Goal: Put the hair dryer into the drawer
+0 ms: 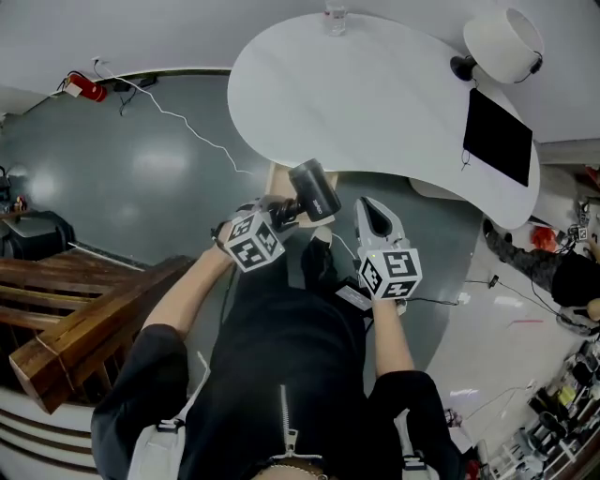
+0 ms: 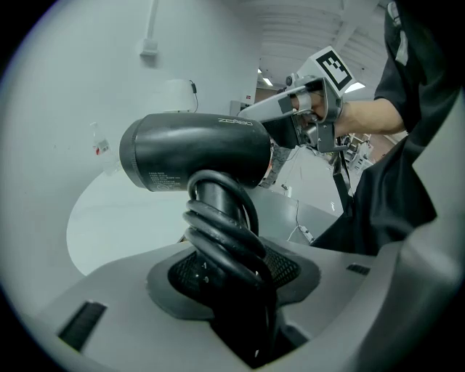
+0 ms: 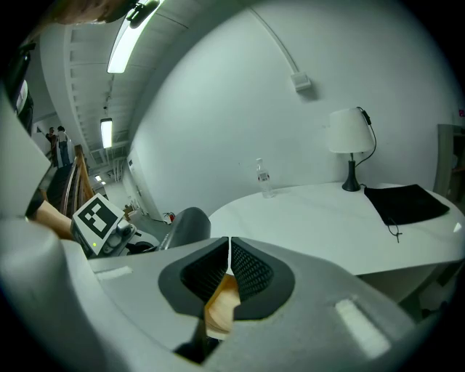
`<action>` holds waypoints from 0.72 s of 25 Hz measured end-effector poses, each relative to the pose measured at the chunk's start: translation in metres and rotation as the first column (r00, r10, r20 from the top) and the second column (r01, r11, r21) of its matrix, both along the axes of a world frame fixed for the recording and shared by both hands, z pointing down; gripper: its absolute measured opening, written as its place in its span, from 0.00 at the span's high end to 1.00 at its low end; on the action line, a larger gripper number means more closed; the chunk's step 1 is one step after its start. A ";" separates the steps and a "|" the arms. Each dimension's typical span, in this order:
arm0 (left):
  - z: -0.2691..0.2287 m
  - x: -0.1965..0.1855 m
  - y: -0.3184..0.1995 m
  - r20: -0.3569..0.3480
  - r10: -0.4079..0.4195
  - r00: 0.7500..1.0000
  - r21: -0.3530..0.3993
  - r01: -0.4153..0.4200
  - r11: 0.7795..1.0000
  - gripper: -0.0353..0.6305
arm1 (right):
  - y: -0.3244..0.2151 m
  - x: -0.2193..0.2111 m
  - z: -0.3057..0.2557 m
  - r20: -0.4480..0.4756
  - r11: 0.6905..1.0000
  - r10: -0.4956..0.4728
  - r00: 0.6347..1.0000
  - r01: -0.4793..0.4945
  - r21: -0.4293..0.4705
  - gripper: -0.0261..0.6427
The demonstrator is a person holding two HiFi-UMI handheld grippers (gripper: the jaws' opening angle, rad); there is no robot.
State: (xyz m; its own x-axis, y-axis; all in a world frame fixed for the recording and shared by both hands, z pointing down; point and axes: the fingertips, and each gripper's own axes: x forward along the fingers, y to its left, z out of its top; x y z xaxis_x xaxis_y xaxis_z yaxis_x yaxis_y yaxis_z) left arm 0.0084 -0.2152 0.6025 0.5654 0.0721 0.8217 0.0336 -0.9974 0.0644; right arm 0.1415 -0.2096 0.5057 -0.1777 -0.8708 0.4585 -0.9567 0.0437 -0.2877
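Note:
A black hair dryer (image 1: 314, 190) with its cord coiled round the handle (image 2: 227, 234) is held in the air just before the white table's edge. My left gripper (image 1: 281, 214) is shut on that handle, and the barrel (image 2: 195, 151) lies crosswise above the jaws. My right gripper (image 1: 369, 208) hovers just right of the dryer, shut, its pads (image 3: 245, 267) meeting with nothing between them. A pale wooden unit (image 1: 278, 178) shows below the table edge, mostly hidden behind the dryer. The dryer's grey end (image 3: 190, 225) also shows at the left in the right gripper view.
The curved white table (image 1: 394, 103) carries a white lamp (image 1: 504, 44), a black pad (image 1: 499, 137) and a small bottle (image 1: 335, 17). A white cable (image 1: 187, 127) trails over the grey floor. Dark wooden benches (image 1: 66, 309) stand at the left.

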 end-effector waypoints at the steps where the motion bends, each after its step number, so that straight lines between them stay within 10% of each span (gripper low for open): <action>1: 0.004 0.000 -0.001 0.008 0.019 1.000 0.000 -0.019 1.000 0.65 | 0.001 0.001 0.002 0.001 1.000 0.008 1.000 -0.008 -0.006 0.95; 18: 0.058 -0.009 -0.012 0.124 0.357 0.926 0.001 -0.360 0.933 0.65 | 0.015 0.009 0.028 0.001 0.974 0.214 0.977 -0.213 -0.082 0.95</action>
